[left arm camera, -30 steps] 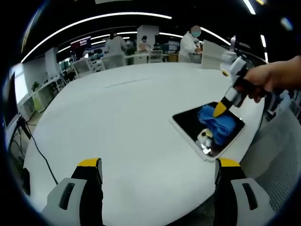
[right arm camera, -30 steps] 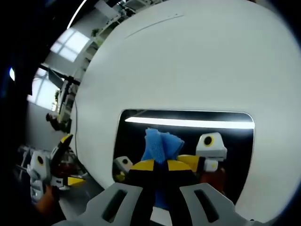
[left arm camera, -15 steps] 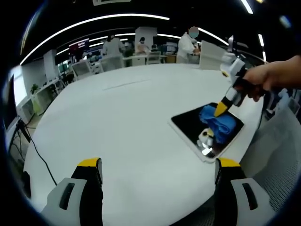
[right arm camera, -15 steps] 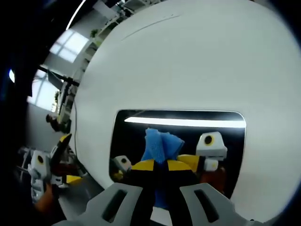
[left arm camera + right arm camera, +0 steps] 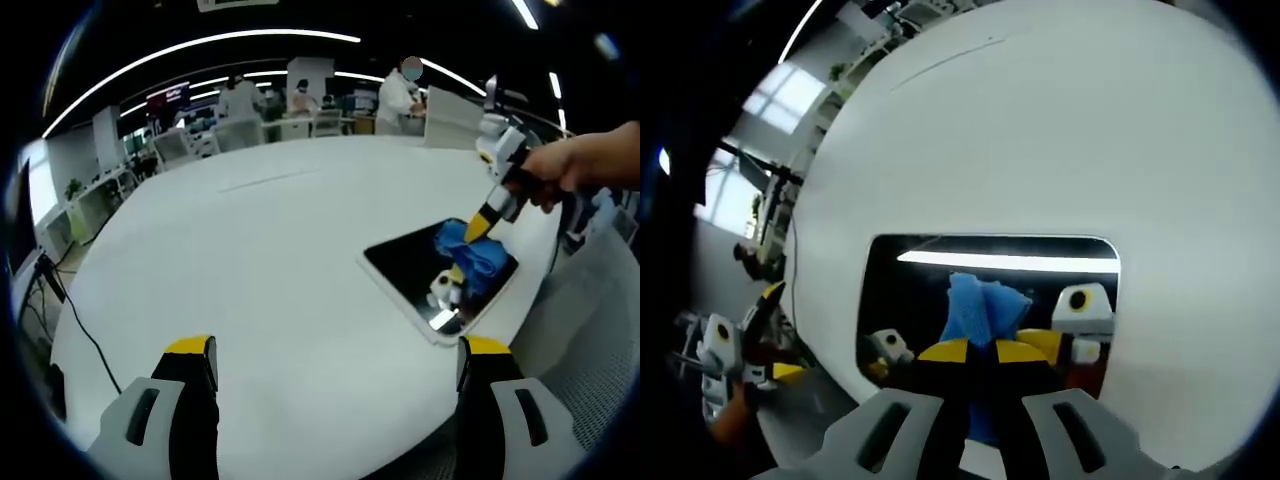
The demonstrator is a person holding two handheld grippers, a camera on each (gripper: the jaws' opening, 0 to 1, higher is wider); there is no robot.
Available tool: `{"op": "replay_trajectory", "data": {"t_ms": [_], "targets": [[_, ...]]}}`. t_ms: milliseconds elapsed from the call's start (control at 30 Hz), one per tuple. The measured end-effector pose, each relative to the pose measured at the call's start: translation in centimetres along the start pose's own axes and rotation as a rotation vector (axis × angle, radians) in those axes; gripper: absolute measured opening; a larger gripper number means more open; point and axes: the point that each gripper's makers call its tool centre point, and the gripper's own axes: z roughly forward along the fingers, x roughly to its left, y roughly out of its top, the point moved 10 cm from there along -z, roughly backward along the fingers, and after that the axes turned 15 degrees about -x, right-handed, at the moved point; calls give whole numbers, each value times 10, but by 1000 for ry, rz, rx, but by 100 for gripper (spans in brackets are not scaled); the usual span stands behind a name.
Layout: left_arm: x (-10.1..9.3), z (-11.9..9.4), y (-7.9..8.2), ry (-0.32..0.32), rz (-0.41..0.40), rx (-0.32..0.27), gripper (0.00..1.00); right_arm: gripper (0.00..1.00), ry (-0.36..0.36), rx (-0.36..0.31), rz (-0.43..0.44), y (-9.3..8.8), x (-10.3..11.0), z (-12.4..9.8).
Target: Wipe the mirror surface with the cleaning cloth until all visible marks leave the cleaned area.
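A dark rectangular mirror (image 5: pixel 415 275) with a white rim lies flat on the round white table (image 5: pixel 260 260), near its right edge. A crumpled blue cloth (image 5: pixel 472 259) rests on the glass. My right gripper (image 5: pixel 479 226), held by a hand, is shut on the cloth and presses it onto the mirror. In the right gripper view the blue cloth (image 5: pixel 980 310) sticks out past my shut right gripper (image 5: pixel 980 352), over the mirror (image 5: pixel 910 290), which reflects a ceiling light strip and the gripper. My left gripper (image 5: pixel 335 345) stands open above the table's near edge, well left of the mirror.
Behind the table stand desks, chairs and several people in white coats (image 5: pixel 402 95). A black cable (image 5: pixel 85 330) hangs off the table's left side. In the right gripper view the left gripper (image 5: pixel 735 365) shows beyond the table's edge at the lower left.
My right gripper has slid the cloth a little toward the mirror's far right part. The left gripper has stayed still.
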Motion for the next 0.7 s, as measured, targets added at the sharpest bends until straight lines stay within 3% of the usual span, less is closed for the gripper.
{"op": "replay_trajectory", "data": {"t_ms": [700], "targets": [[0, 0, 0, -8, -8, 2, 100, 2, -41, -10, 32, 6, -29, -10]]}}
